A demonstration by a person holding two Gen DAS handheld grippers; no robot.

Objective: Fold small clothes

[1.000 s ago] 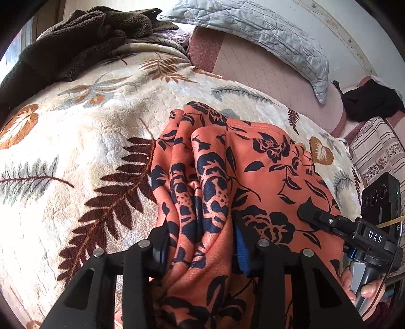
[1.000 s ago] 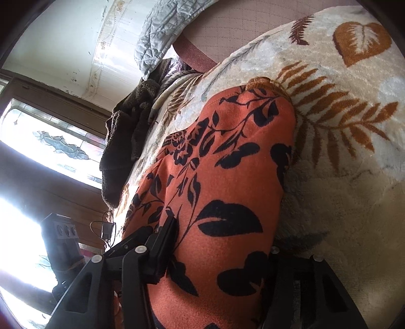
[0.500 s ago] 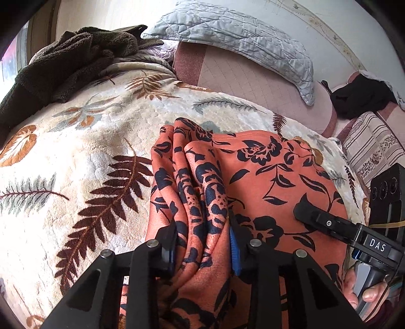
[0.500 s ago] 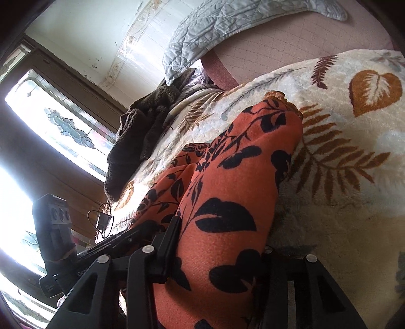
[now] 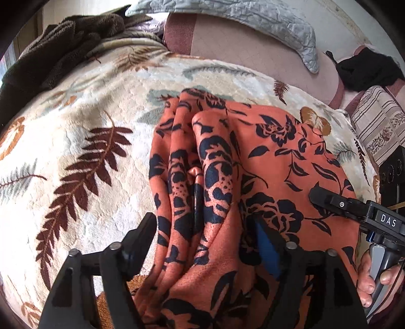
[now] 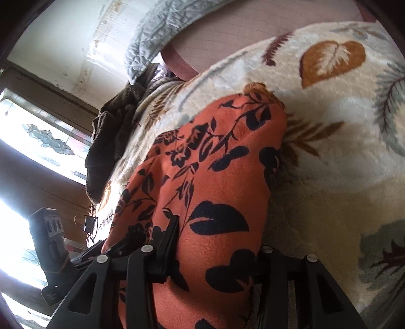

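Observation:
An orange garment with a dark floral print lies on a cream leaf-patterned blanket. Its left side is bunched in long pleats. My left gripper has its jaws spread wide around these pleats, which pass loosely between the fingers. My right gripper straddles the garment's right edge, with cloth filling the gap between its jaws; whether it pinches is unclear. The right gripper also shows in the left wrist view, resting on the cloth.
A dark brown towel is heaped at the back left. A grey quilted pillow and pink headboard cushion lie behind. A black cloth and striped fabric are at the right.
My left gripper's jaws have spread wider around the pleats. The garment has shifted a little toward me. The right gripper has tilted and stays on the cloth's right edge.

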